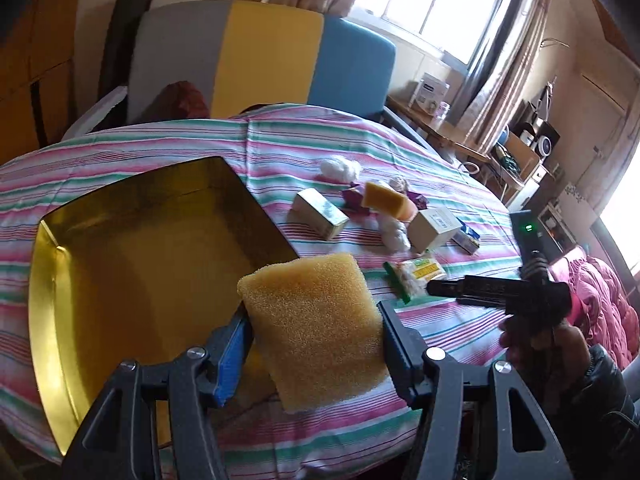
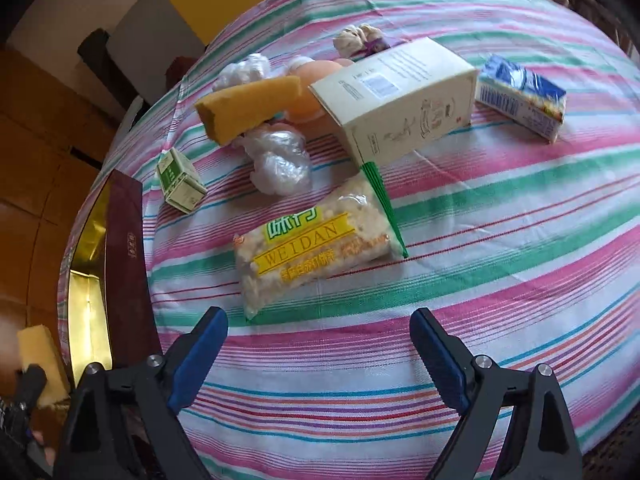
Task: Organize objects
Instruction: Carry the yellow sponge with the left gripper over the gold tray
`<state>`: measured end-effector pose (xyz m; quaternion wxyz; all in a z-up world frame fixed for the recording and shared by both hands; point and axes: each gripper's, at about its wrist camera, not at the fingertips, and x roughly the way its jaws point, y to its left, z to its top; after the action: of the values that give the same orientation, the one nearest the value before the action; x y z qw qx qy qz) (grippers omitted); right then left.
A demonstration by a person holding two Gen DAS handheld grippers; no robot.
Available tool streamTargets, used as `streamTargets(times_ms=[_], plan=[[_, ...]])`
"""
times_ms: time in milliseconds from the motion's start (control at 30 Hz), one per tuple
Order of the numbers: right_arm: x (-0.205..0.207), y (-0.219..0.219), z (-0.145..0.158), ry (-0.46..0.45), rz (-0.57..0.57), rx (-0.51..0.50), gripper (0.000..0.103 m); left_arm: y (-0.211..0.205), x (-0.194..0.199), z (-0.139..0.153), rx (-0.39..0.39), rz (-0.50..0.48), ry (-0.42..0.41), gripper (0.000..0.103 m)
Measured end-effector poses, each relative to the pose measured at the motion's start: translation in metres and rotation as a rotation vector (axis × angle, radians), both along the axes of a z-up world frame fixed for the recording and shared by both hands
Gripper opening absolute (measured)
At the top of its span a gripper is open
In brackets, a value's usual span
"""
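My left gripper (image 1: 314, 328) is shut on a yellow sponge (image 1: 316, 328), held above the striped cloth beside the near right corner of a gold-lined box (image 1: 52, 280). That sponge (image 2: 40, 364) and the box (image 2: 88, 304) also show at the left edge of the right wrist view. My right gripper (image 2: 318, 356) stands open over bare cloth, just short of a WEIDAN snack packet (image 2: 312, 256). Nothing lies between its fingers. From the left wrist view the right gripper (image 1: 480, 292) reaches in from the right, near that packet (image 1: 420, 276).
Beyond the packet lie a cream carton (image 2: 404, 100), a blue-and-white box (image 2: 520, 98), a small green box (image 2: 180, 182), a second yellow sponge (image 2: 248, 106), crumpled plastic (image 2: 280, 160) and an orange round thing (image 2: 312, 80). A padded chair (image 1: 264, 56) stands behind the table (image 2: 500, 240).
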<state>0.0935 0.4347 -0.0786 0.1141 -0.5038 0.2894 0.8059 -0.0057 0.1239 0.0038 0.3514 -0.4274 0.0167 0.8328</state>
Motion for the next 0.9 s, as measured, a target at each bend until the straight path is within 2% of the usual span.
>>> streamTargets(times_ms=[100, 200, 267, 367, 533, 667, 767, 900], plan=[[-0.025, -0.013, 0.024, 0.044, 0.117, 0.117, 0.102, -0.015, -0.004, -0.004, -0.002, 0.034, -0.006, 0.061], [-0.057, -0.021, 0.039, 0.074, 0.265, 0.147, 0.103, -0.029, -0.007, -0.008, 0.000, 0.072, -0.017, 0.061], [-0.078, -0.025, 0.034, 0.047, 0.324, 0.144, 0.103, -0.037, -0.008, -0.009, -0.003, 0.096, -0.020, 0.061], [-0.102, -0.015, 0.014, -0.031, 0.330, 0.128, 0.103, -0.048, -0.008, -0.010, -0.007, 0.120, -0.018, 0.061], [-0.087, 0.000, -0.006, -0.085, 0.295, 0.048, 0.103, -0.068, -0.014, -0.017, -0.020, 0.165, -0.031, 0.061], [-0.051, -0.016, -0.012, -0.090, 0.355, 0.003, 0.103, -0.083, -0.020, -0.024, -0.034, 0.203, -0.048, 0.061], [-0.035, -0.025, -0.012, -0.089, 0.369, 0.065, 0.103, -0.089, -0.023, -0.027, -0.040, 0.223, -0.058, 0.061], [-0.032, -0.017, -0.012, -0.084, 0.294, 0.116, 0.102, -0.089, -0.023, -0.027, -0.045, 0.230, -0.054, 0.061]])
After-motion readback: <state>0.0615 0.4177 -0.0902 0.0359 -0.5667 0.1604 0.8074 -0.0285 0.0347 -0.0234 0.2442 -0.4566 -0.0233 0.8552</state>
